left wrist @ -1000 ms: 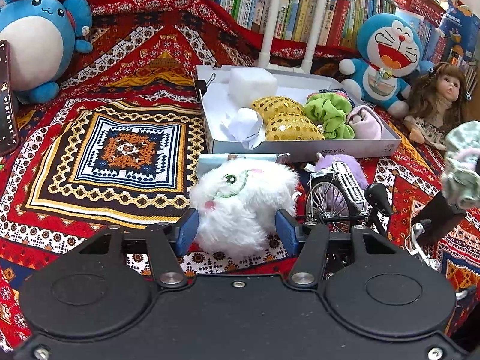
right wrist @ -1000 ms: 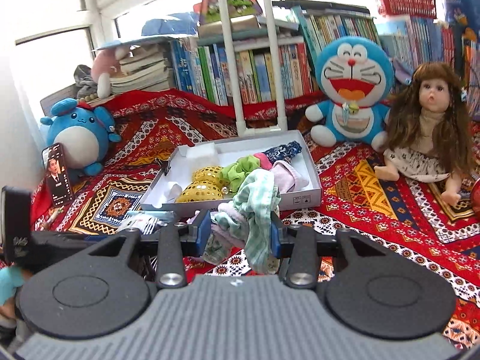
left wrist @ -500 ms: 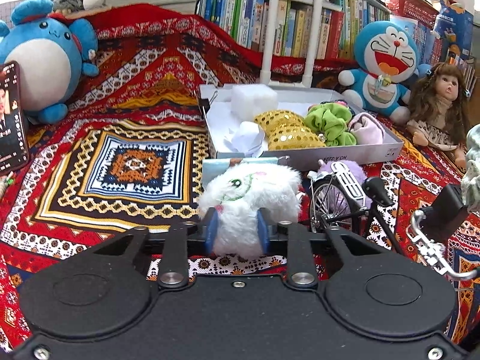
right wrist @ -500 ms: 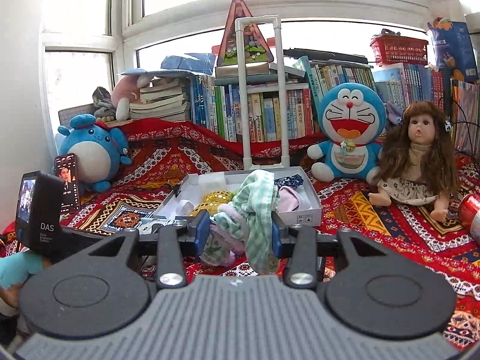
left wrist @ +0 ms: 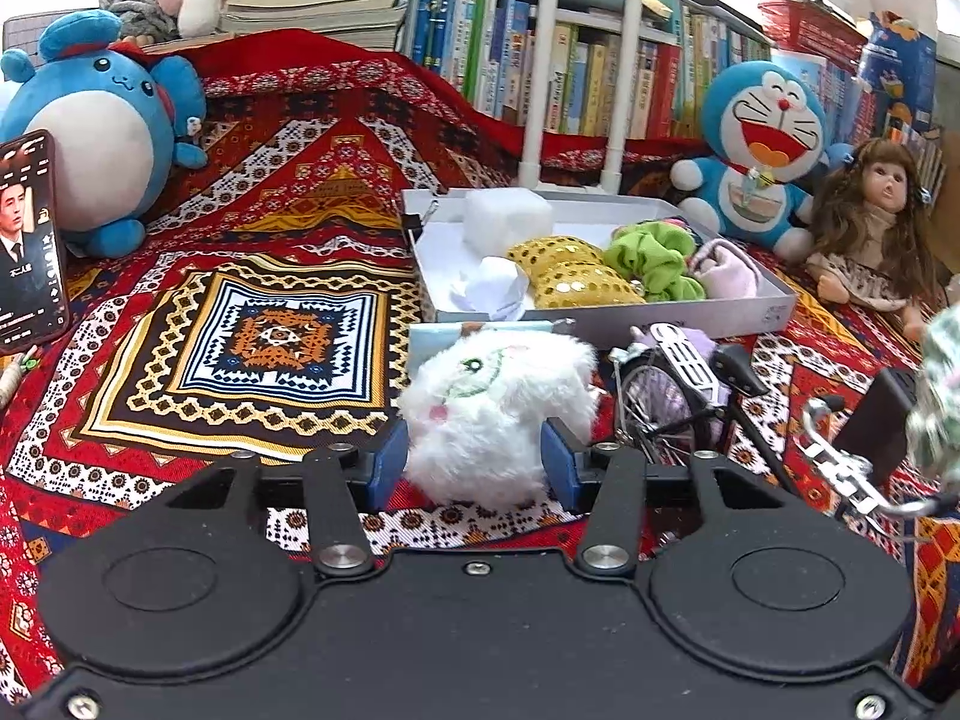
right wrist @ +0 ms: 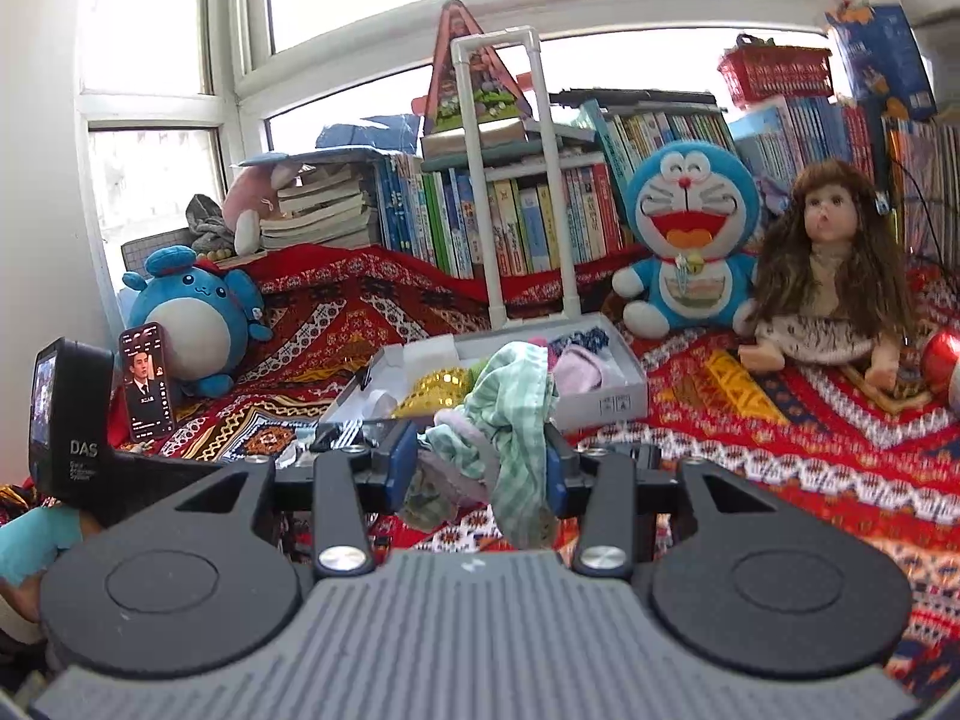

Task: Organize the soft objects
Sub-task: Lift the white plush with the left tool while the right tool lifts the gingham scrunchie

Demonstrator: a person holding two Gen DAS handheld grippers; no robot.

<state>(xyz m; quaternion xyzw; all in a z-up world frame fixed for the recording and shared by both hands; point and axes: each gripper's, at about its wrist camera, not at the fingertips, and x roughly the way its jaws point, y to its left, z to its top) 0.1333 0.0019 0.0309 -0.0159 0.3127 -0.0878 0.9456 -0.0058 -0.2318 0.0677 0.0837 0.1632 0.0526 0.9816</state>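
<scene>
My left gripper [left wrist: 474, 465] is shut on a fluffy white plush toy [left wrist: 495, 405], held just above the patterned red cloth, in front of the white box [left wrist: 774, 309]. The box holds a white foam block [left wrist: 507, 217], gold sequin pieces [left wrist: 570, 273], a green scrunchie [left wrist: 651, 258] and a pink pouch [left wrist: 726, 273]. My right gripper [right wrist: 477, 474] is shut on a green checked scrunchie [right wrist: 507, 420], raised in front of the same box [right wrist: 624, 399]. That scrunchie shows at the right edge of the left wrist view [left wrist: 939, 396].
A miniature bicycle [left wrist: 690, 396] stands right of the white plush, with a purple plush [left wrist: 690, 339] behind it. A Doraemon toy [left wrist: 759, 150], a doll [left wrist: 870, 228], a blue round plush [left wrist: 99, 132] and a phone [left wrist: 27, 240] surround the cloth. Bookshelves and a white pipe frame [left wrist: 576, 60] stand behind.
My left gripper closed on the white plush, then its jaws widened a little while still gripping it, and it tilted up. My right gripper rose with the checked scrunchie.
</scene>
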